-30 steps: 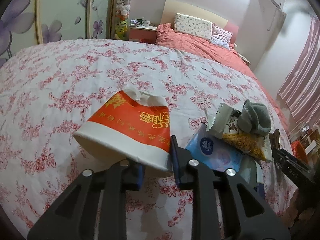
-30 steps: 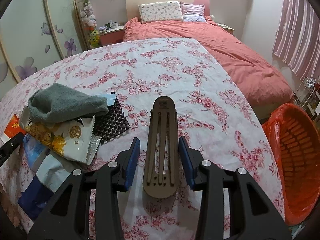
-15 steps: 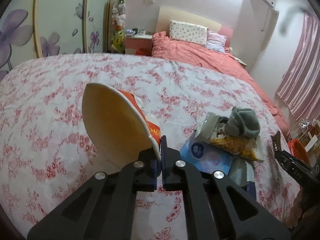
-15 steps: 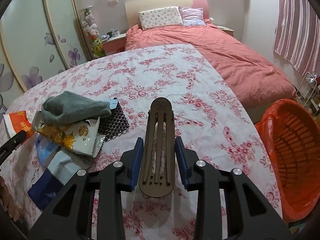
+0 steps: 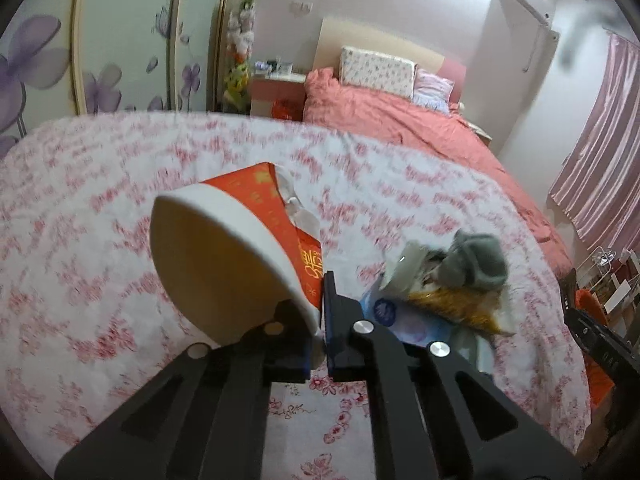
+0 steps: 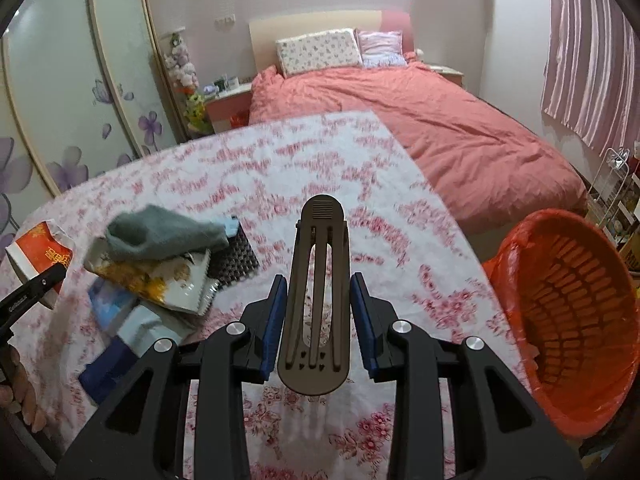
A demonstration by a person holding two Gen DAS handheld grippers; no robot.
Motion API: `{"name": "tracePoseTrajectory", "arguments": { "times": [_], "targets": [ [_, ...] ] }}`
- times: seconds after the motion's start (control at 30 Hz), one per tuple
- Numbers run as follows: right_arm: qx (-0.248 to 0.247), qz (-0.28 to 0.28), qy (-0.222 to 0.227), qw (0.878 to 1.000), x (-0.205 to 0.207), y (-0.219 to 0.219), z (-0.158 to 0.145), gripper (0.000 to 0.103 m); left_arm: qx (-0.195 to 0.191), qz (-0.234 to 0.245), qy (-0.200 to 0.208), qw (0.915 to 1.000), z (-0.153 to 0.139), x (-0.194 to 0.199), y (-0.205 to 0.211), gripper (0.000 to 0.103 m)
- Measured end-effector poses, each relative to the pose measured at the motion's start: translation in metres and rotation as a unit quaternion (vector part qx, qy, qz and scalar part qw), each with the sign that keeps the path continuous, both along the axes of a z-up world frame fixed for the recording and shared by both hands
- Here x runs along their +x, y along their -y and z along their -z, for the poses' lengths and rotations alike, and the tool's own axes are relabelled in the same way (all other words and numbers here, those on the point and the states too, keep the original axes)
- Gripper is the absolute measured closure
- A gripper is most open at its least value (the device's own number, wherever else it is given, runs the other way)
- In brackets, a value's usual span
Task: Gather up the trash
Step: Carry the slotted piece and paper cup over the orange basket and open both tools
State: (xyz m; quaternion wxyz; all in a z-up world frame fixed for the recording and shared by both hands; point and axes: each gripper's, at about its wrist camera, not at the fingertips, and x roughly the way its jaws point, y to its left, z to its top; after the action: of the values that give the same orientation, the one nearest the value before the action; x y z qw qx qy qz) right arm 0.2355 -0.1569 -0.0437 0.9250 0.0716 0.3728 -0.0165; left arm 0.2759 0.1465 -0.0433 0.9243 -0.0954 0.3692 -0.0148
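L gripper (image 5: 318, 330) clamps the rim of a paper cup (image 5: 224, 264), held off the tablecloth (image 5: 80, 200). R gripper (image 6: 319, 320) grasps a brown clip (image 6: 318, 304); orange bin (image 6: 576, 320) at 3 o'clock.

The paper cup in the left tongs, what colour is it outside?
The paper cup is red with gold characters and a white rim band, best seen in the left wrist view.

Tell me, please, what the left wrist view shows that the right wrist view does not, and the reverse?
Only the left wrist view shows the left claw shut on the rim of the red paper cup, with the cup's pale inside facing the camera. Only the right wrist view shows the right claw shut on the brown slotted clip, and the orange bin. Both show the cup, the grey cloth lying on the snack wrapper, and the floral sheet.
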Motion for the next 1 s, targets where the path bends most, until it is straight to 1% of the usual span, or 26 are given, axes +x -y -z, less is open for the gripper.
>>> {"name": "tracePoseTrajectory", "arguments": {
  "times": [0.2, 0.37, 0.5, 0.7, 1.0],
  "targets": [
    [0.01, 0.0, 0.034, 0.999, -0.02, 0.01, -0.024, 0.07, -0.008, 0.018, 0.032, 0.9993, -0.035, -0.019, 0.017, 0.097],
    [0.009, 0.009, 0.06, 0.998, -0.041, 0.022, -0.042, 0.07, -0.013, 0.054, 0.057, 0.9968, -0.062, -0.037, 0.049, 0.097],
    [0.002, 0.023, 0.077, 0.997, -0.057, 0.033, -0.051, 0.07, -0.017, 0.088, 0.07, 0.9935, -0.075, -0.049, 0.079, 0.097],
    [-0.014, 0.052, 0.097, 0.994, -0.078, 0.054, -0.059, 0.07, -0.023, 0.135, 0.079, 0.9874, -0.086, -0.062, 0.121, 0.097],
    [-0.013, 0.1, 0.11, 0.989, -0.097, 0.09, -0.058, 0.07, -0.036, 0.21, 0.087, 0.973, -0.091, -0.08, 0.189, 0.097]
  ]
}}
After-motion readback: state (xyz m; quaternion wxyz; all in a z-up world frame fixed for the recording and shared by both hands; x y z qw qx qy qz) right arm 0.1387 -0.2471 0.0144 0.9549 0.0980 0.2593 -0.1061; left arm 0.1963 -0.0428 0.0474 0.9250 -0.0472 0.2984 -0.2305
